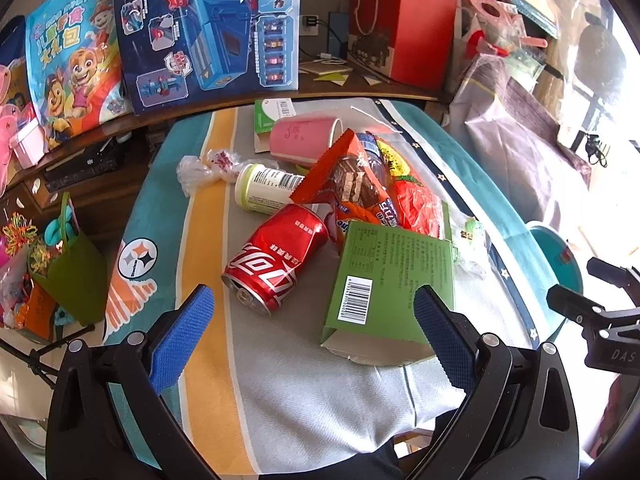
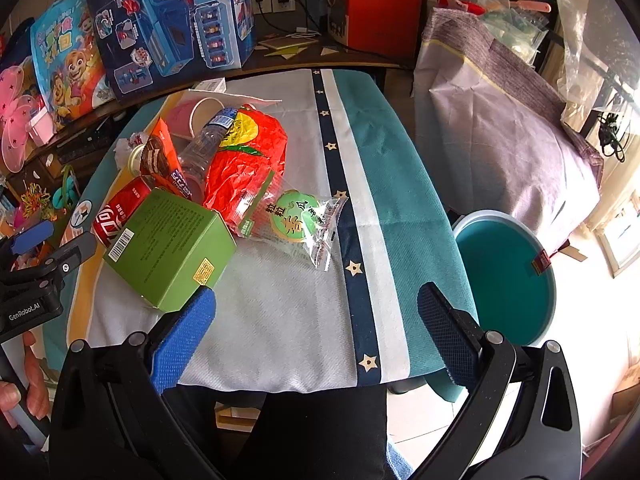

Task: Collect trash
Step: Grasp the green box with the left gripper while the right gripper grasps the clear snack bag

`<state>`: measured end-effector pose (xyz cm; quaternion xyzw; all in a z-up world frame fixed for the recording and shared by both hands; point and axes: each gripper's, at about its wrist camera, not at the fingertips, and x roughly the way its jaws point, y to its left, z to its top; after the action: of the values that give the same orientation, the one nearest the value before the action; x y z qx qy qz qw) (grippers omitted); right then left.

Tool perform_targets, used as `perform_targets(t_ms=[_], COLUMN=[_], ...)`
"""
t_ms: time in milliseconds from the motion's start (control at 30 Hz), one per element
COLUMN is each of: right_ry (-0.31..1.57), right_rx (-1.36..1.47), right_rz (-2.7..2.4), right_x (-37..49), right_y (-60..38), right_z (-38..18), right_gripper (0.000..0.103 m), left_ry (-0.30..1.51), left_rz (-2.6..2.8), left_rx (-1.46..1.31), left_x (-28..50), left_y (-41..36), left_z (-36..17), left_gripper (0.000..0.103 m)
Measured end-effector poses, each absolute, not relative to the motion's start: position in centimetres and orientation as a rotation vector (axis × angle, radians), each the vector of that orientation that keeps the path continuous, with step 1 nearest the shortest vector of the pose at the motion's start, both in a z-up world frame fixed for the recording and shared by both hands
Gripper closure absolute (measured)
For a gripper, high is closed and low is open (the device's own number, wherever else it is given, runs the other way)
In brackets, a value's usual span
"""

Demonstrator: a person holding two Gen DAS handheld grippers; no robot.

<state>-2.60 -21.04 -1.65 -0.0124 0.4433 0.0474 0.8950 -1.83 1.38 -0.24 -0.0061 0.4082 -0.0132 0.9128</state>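
Note:
Trash lies piled on a small table with a striped cloth (image 1: 280,392) (image 2: 288,320): a dented red cola can (image 1: 276,258) (image 2: 120,210), a green carton (image 1: 390,292) (image 2: 168,246), an orange wafer wrapper (image 1: 348,176), a red crumpled bag (image 2: 248,156), a clear plastic bottle (image 2: 200,148), a pink paper cup (image 1: 304,142), a pale green jar (image 1: 266,194) and a clear snack packet (image 2: 308,224). My left gripper (image 1: 314,320) is open above the near table edge, facing can and carton. My right gripper (image 2: 316,320) is open over bare cloth.
A teal round bin (image 2: 508,276) (image 1: 556,252) stands on the floor right of the table. Toy boxes (image 1: 208,28) and a red gift bag (image 1: 400,28) crowd the shelf behind. A covered seat (image 2: 500,128) is at right. A hand (image 2: 24,388) holds the left gripper's handle.

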Motion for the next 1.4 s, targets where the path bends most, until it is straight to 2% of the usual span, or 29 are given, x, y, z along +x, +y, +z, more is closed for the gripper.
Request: perform_targets(t_ms=[433,533,600,700,1033,1067,1100,1133,1400], right_ry=[0.947,0.968,0.977,0.985,1.039,1.045,1.049,1.051,1.052], right_rx=[-0.016,-0.005,-0.003,-0.005,0.015,0.015,0.015,0.013,-0.151], right_rz=[0.089,0.095,0.096,0.090,0.046,0.048,0.054,0.064,0.216], right_x=[-2.8,-2.6,-2.5,-2.2,0.8,1.0,1.3,1.6,5.0], right_y=[-21.2,-21.1,-21.1,-21.2,-23.2,-23.3,-23.3,-23.3,-21.1], right_z=[-2.2,-2.8,-3.1,-3.6,-5.7,-6.0,-6.1,-6.3,-8.3], right_gripper=[0.006,0.006,0.006,0.006,0.006,0.006,0.006,0.006,0.006], left_ry=[0.878,0.894,0.899,0.916,0.938,0.940,0.945,0.953,0.976], left_rz=[-0.150,-0.178,-0.204,-0.236,-0.284,-0.291,-0.281,-0.286,-0.284], left_rx=[0.060,0.052,0.058,0.089,0.136,0.123,0.114,0.096,0.071], left_x=[-3.6,-2.8,-2.1,-1.0,1.3,1.4,1.6,1.7,2.3], left_y=[3.4,3.4,3.0,2.1,-0.7,-0.7,-0.7,-0.6,0.2], left_z=[-3.6,-4.3,-4.5,-5.1,-6.8,-6.9,-7.0,-7.0,-6.7], left_gripper=[0.004,0.016,0.029,0.041,0.043,0.064,0.094,0.099,0.097])
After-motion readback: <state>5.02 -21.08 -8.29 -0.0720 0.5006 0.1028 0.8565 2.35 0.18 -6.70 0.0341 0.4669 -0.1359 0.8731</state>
